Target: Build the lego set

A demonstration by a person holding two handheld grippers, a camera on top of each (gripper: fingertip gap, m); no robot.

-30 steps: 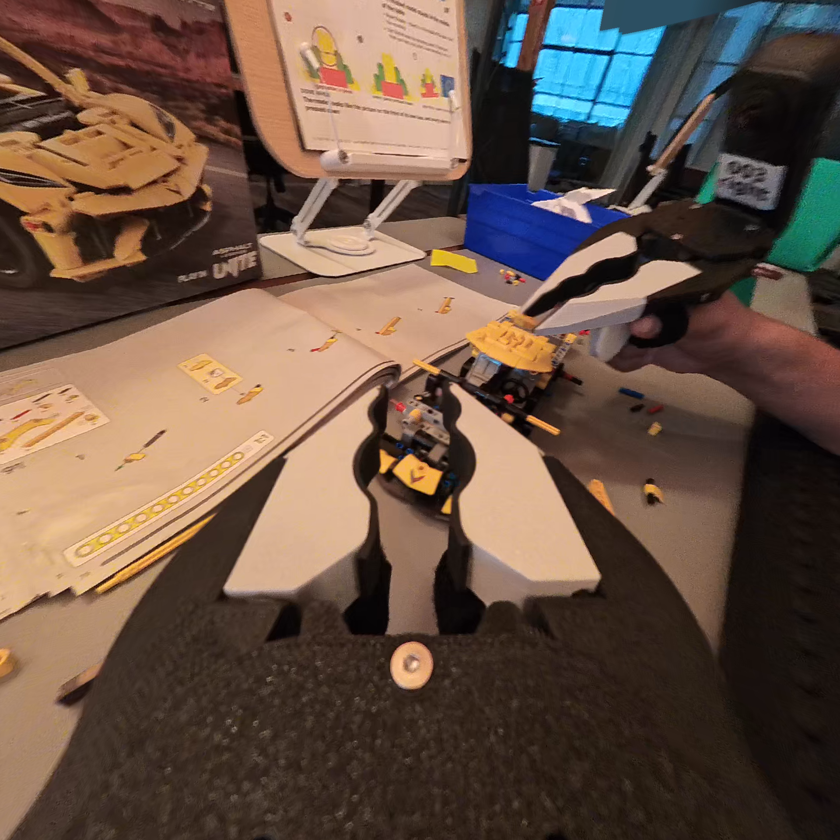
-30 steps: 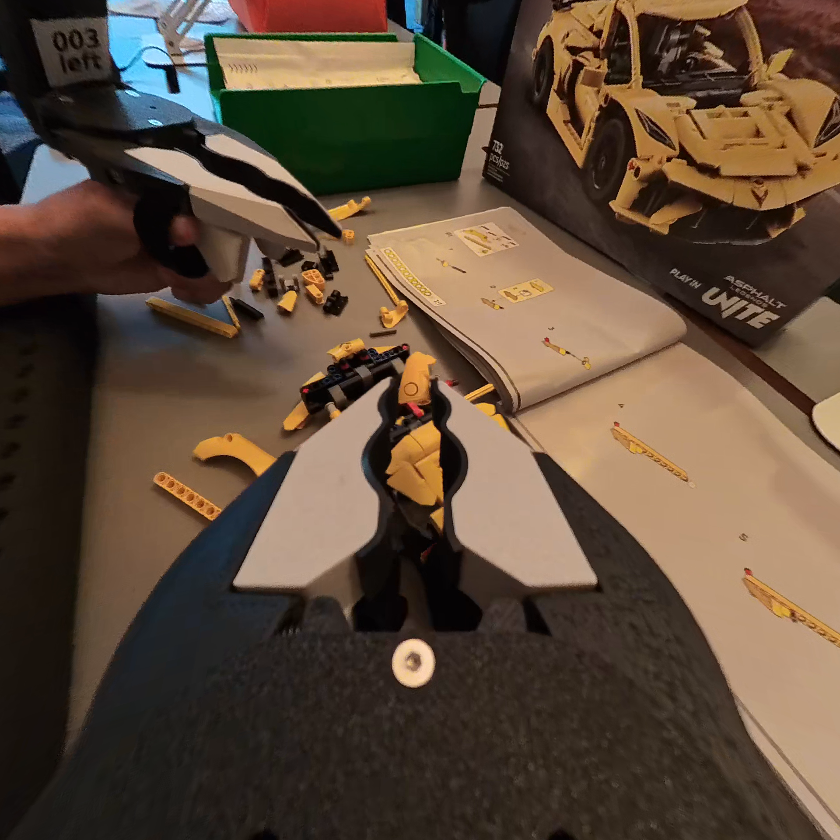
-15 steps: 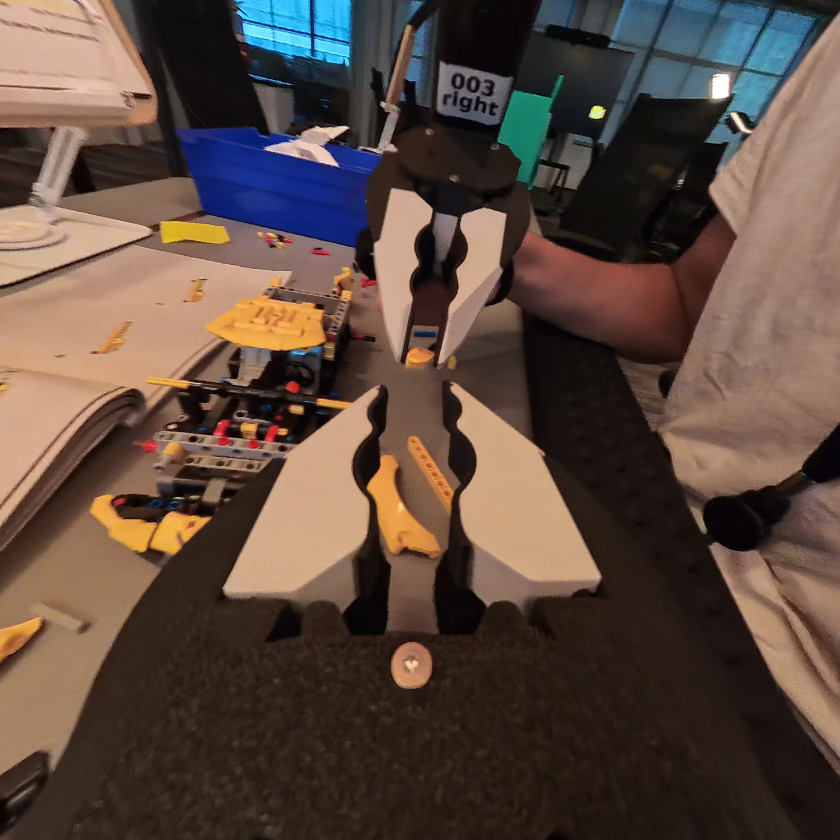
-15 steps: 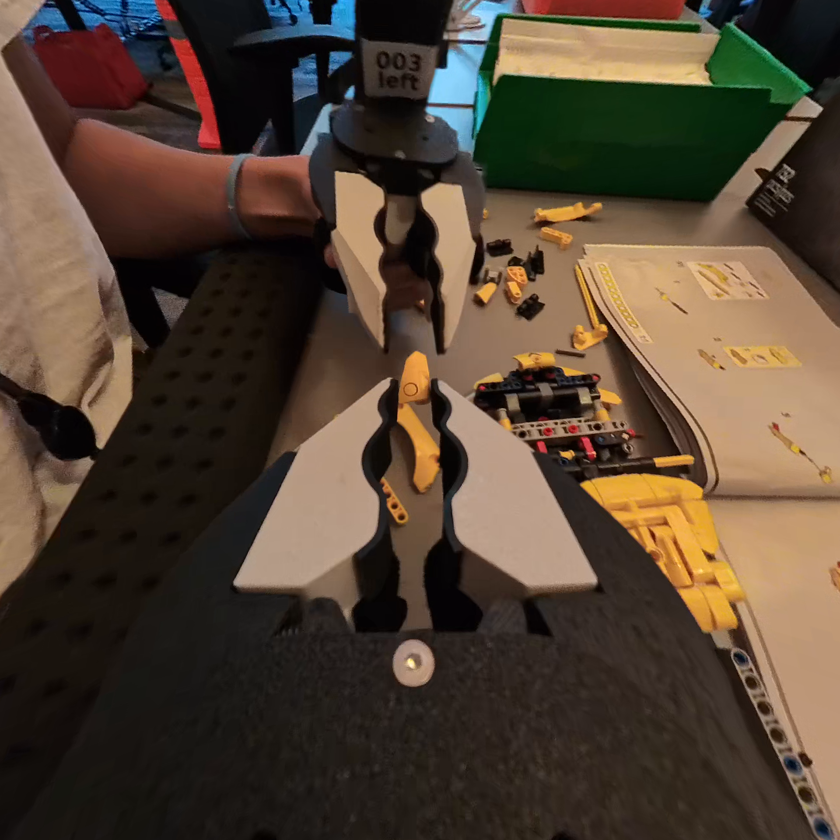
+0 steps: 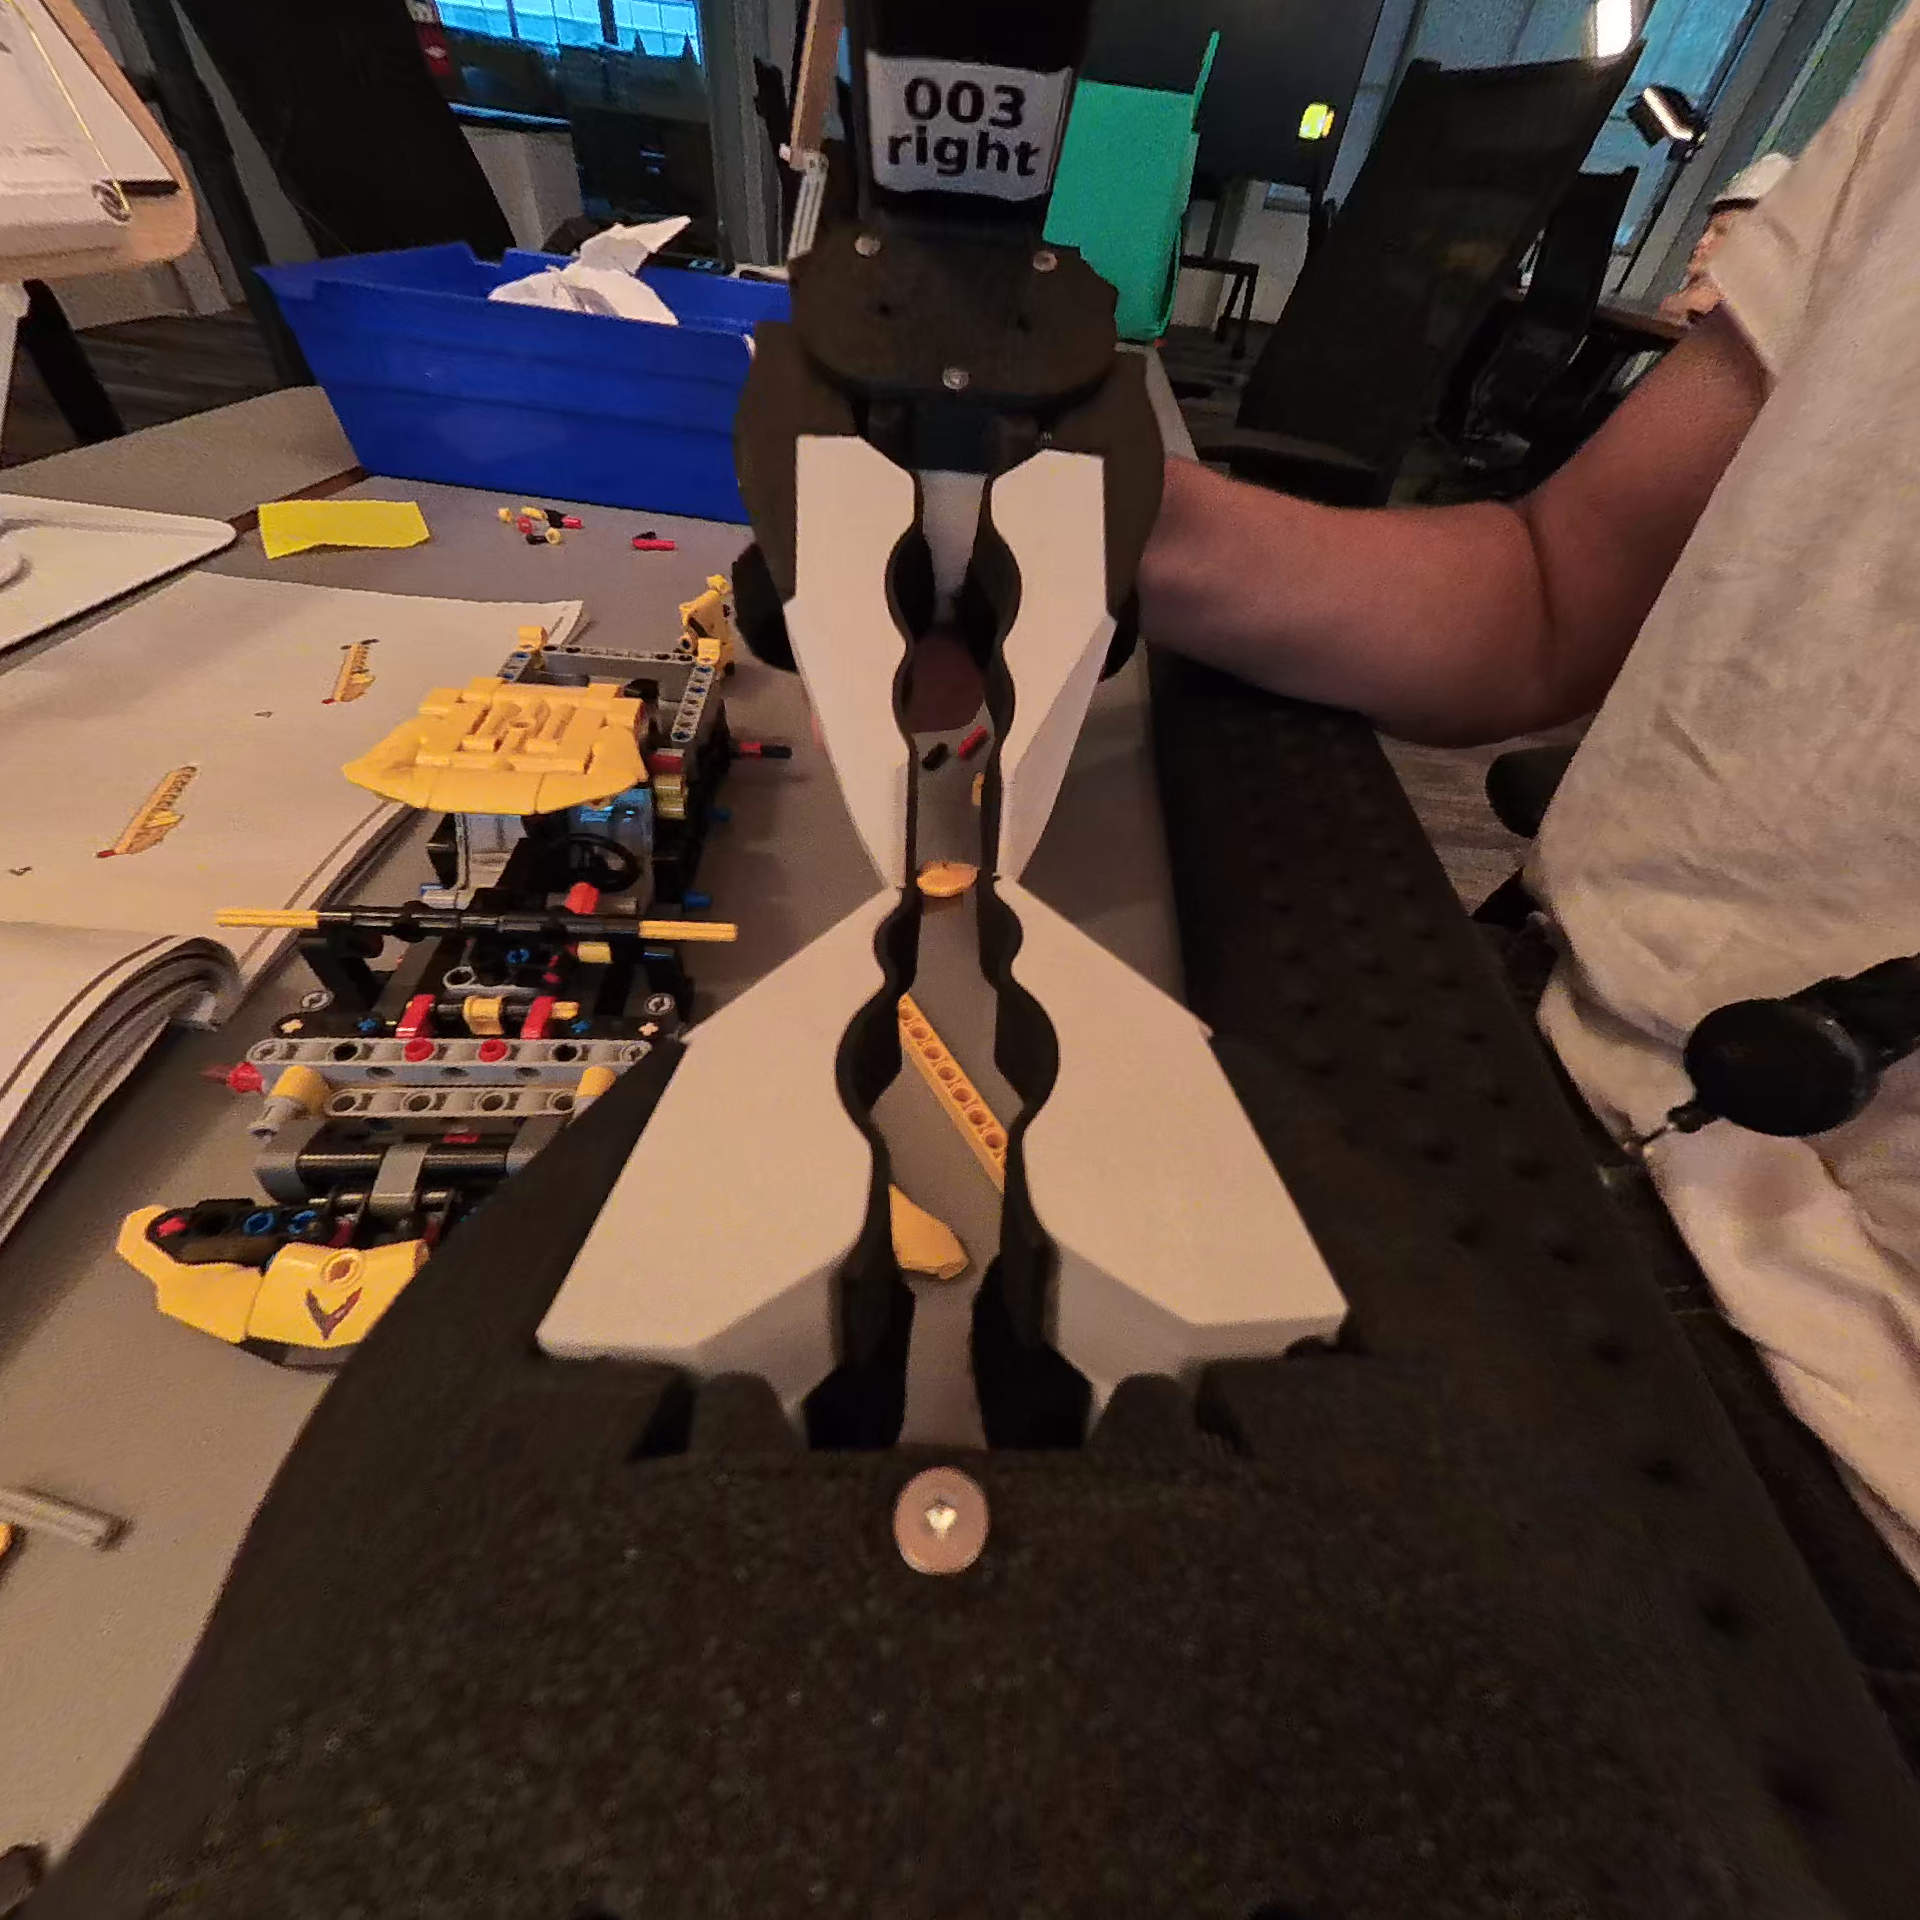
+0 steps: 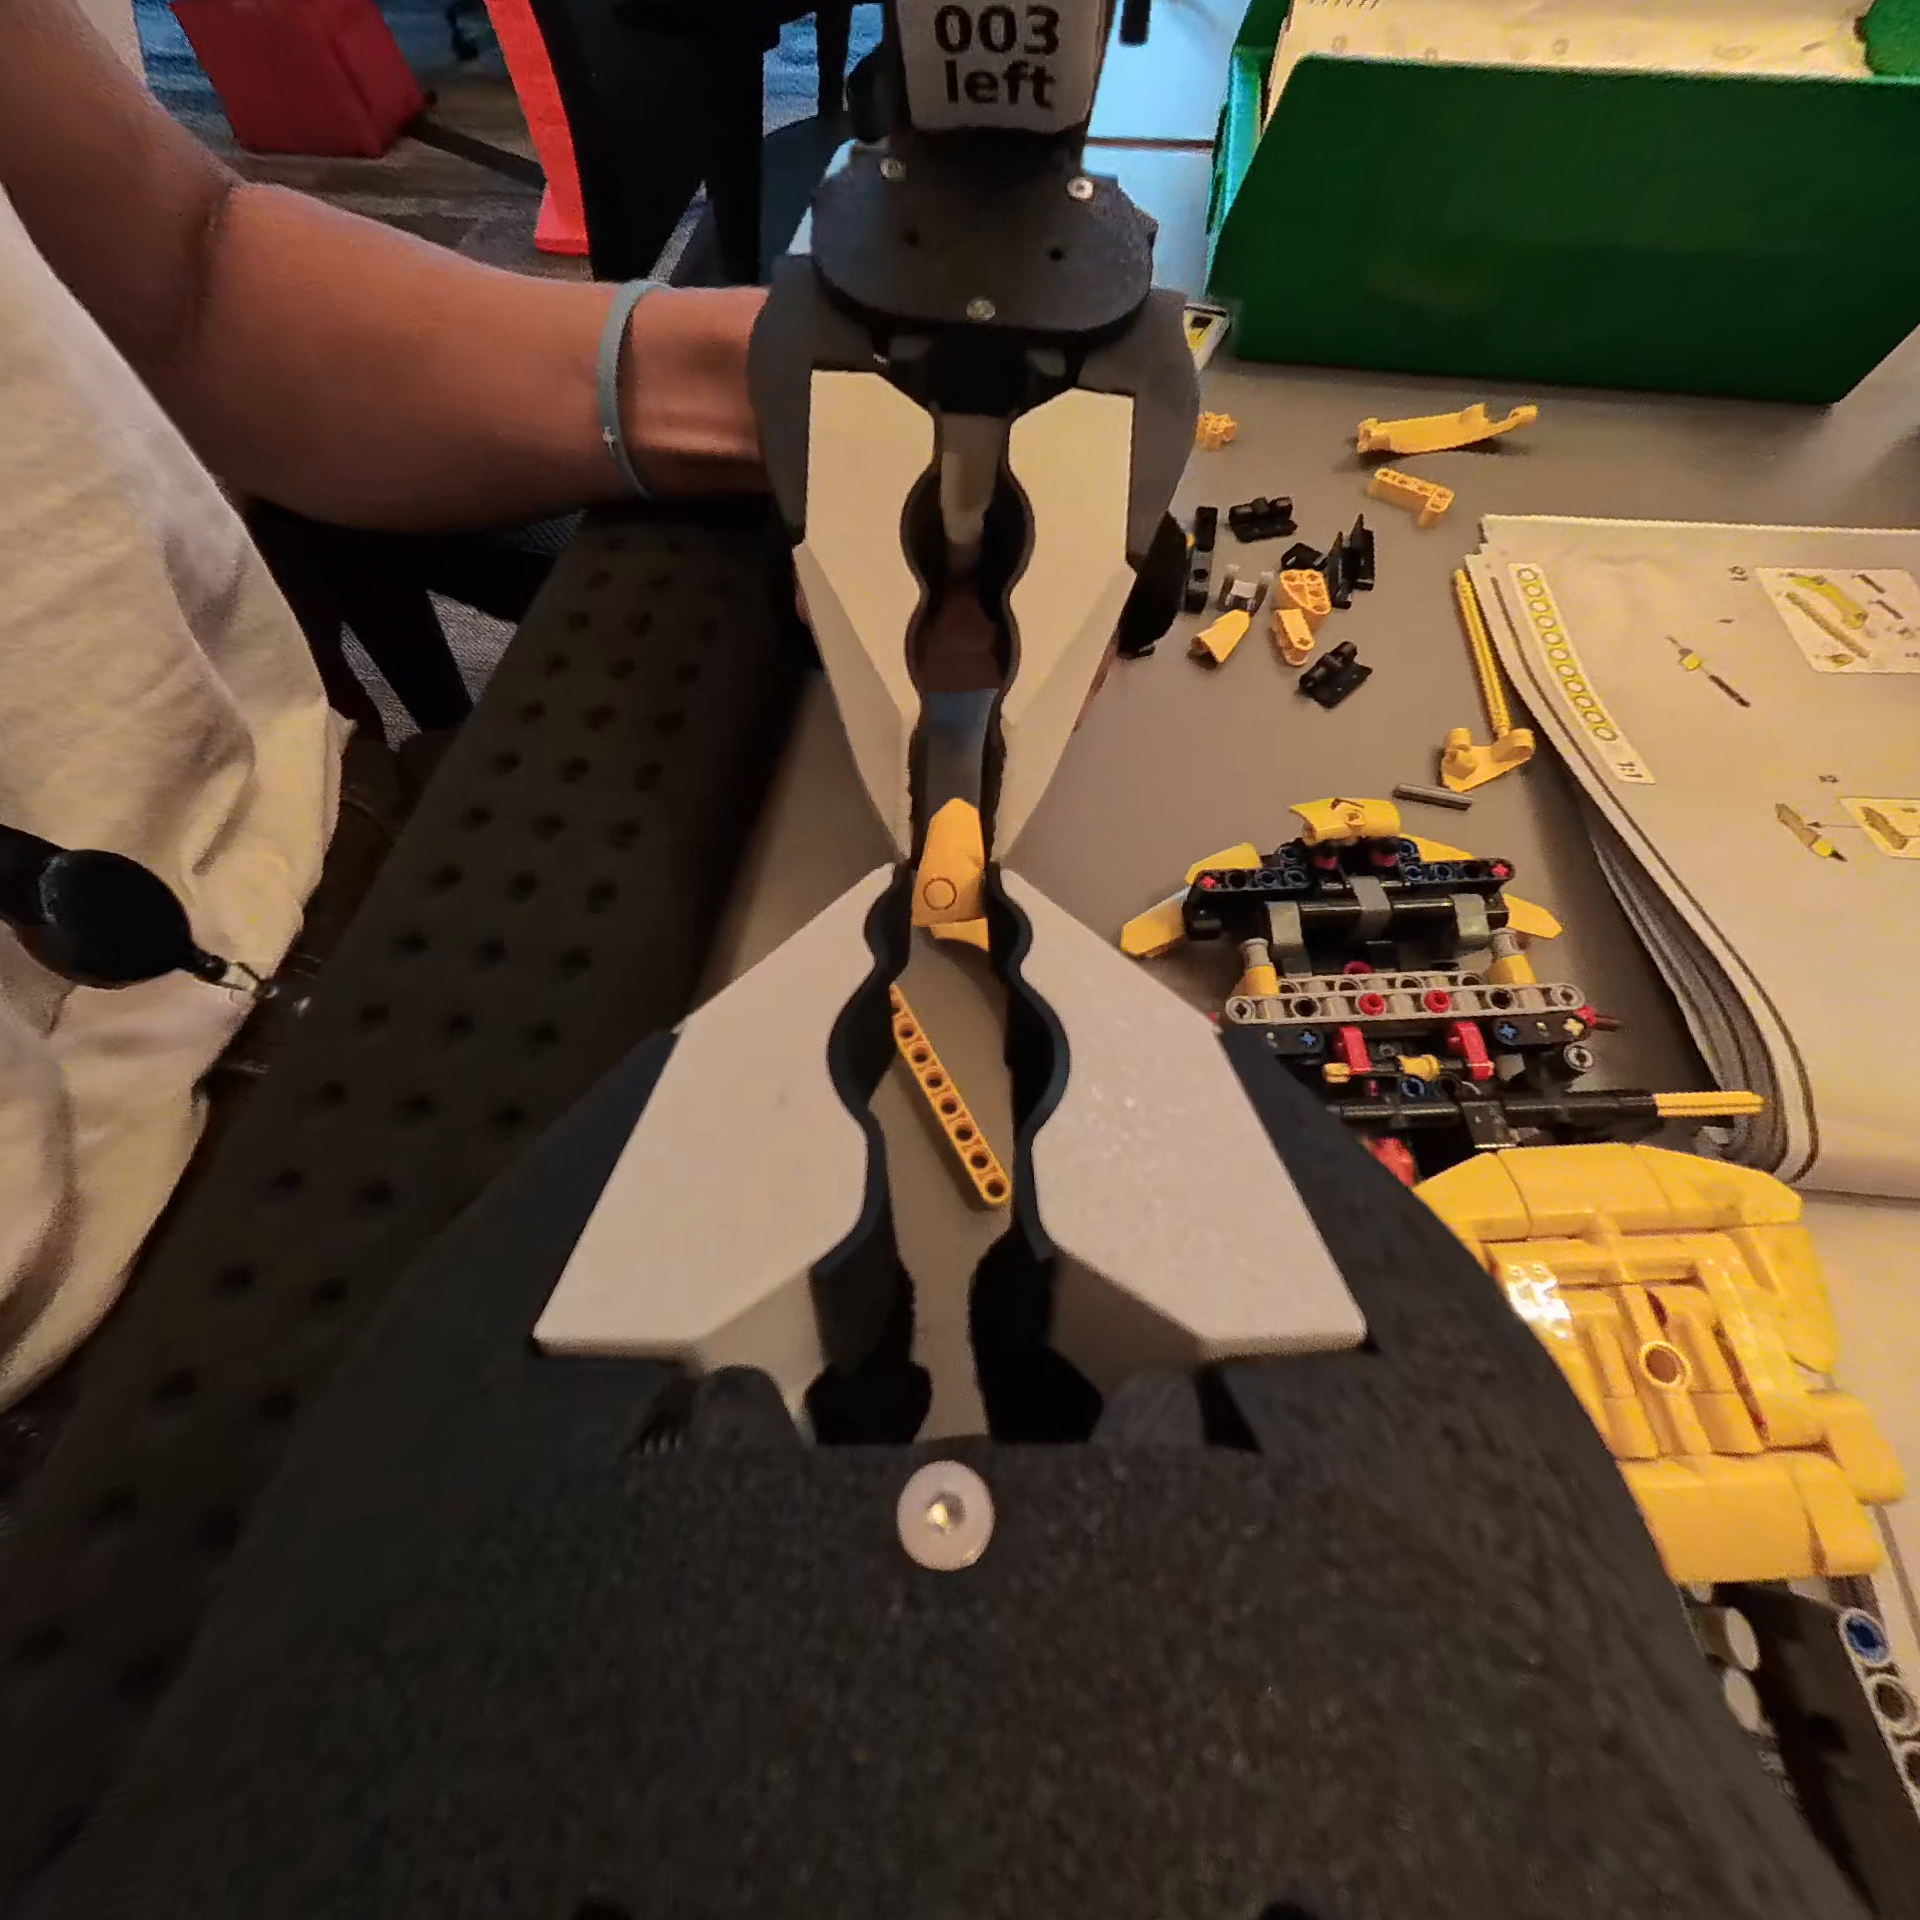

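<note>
- Grey table [image 6: 1132,790] carries a half-built yellow-and-black car chassis [image 6: 1392,997], its long axis running toward 12 o'clock in the right wrist view.
- Right gripper [image 6: 940,894] pinches a small yellow piece [image 6: 945,873], jaws narrow.
- Left gripper [image 5: 940,904] meets it tip to tip; whether it grips, I cannot tell.
- Blue bin [image 5: 520,384] at 11 o'clock in the left wrist view holds crumpled paper [image 5: 592,275].
- Green bin [image 6: 1558,197] at 1 o'clock holds sheets.

A workshop-like office: grey table [image 5: 810,831], blue bin [image 5: 520,395], office chairs [image 5: 1382,312].
</note>
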